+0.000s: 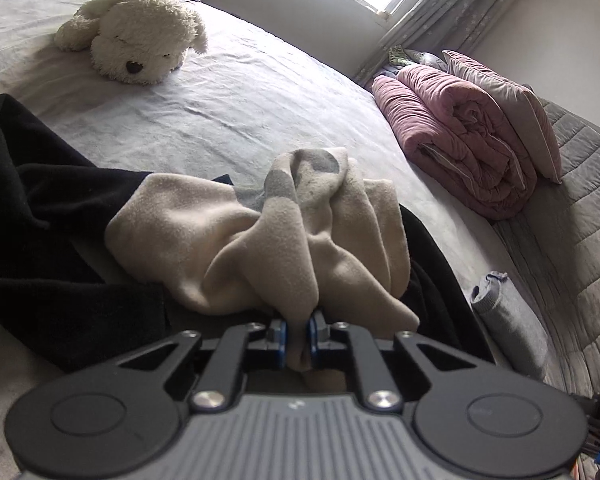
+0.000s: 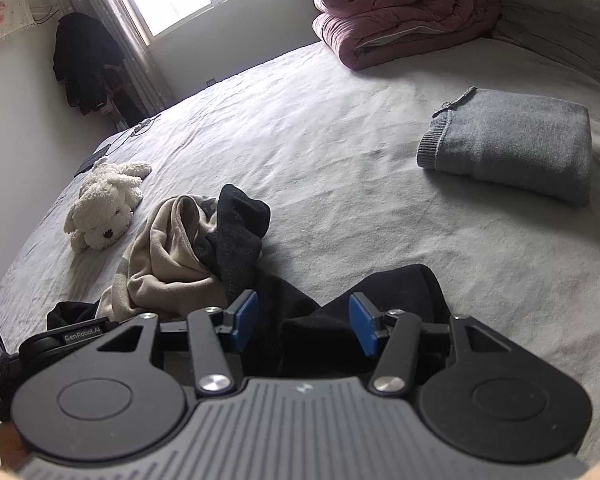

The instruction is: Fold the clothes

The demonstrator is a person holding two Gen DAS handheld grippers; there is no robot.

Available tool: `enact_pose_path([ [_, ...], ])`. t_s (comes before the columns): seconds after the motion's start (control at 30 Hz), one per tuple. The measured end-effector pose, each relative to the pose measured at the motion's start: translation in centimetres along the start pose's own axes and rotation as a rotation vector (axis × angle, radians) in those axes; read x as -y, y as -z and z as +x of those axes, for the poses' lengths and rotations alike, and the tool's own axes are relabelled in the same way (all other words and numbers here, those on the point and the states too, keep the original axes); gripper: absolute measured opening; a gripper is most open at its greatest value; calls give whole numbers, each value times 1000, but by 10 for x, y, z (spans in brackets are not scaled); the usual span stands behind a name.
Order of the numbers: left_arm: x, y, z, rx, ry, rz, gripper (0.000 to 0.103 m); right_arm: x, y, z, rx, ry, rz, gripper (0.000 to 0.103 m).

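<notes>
The left claw (image 1: 298,340) is clamped on the beige garment (image 1: 260,240), heaped with a black garment (image 2: 236,232) on the bed (image 2: 340,140), while the right claw (image 2: 304,320) gapes above black cloth, so sorting seems underway; the beige piece needs lifting clear and spreading flat.

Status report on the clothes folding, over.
Left gripper shut on beige garment. Right gripper open over black garment. Both garments tangled together, unfolded; grey sweater already folded aside.
</notes>
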State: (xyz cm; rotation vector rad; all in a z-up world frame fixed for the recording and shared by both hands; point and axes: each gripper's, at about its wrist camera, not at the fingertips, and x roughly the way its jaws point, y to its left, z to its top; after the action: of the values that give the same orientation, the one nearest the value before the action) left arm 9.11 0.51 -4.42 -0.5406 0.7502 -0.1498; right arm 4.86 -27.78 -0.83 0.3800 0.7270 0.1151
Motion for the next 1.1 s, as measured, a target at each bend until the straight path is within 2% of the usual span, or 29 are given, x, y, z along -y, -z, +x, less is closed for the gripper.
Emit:
enact_pose_path([
  [0.2, -2, 8, -49, -34, 14, 44, 9, -5, 4, -1, -37, -98, 54, 55],
  [0.53, -27, 25, -120, -102, 53, -13, 8, -17, 13, -8, -78, -205, 48, 55],
  [0.7, -35, 35, -147, -102, 54, -36, 5, -25, 28, -3, -184, -302, 36, 55],
  [0.8, -34, 40, -160, -85, 68, -25, 0, -33, 41, 3, -235, -314, 20, 55],
  [0.87, -33, 44, -167, -69, 72, -6, 0, -38, 48, 5, -238, -295, 3, 55],
  [0.97, -34, 48, -171, -55, 45, 31, 0, -43, 55, 9, -227, -265, -22, 55],
  [1.1, -48, 54, -165, -71, 0, 16, 2, -40, 56, 18, -202, -239, -15, 55],
])
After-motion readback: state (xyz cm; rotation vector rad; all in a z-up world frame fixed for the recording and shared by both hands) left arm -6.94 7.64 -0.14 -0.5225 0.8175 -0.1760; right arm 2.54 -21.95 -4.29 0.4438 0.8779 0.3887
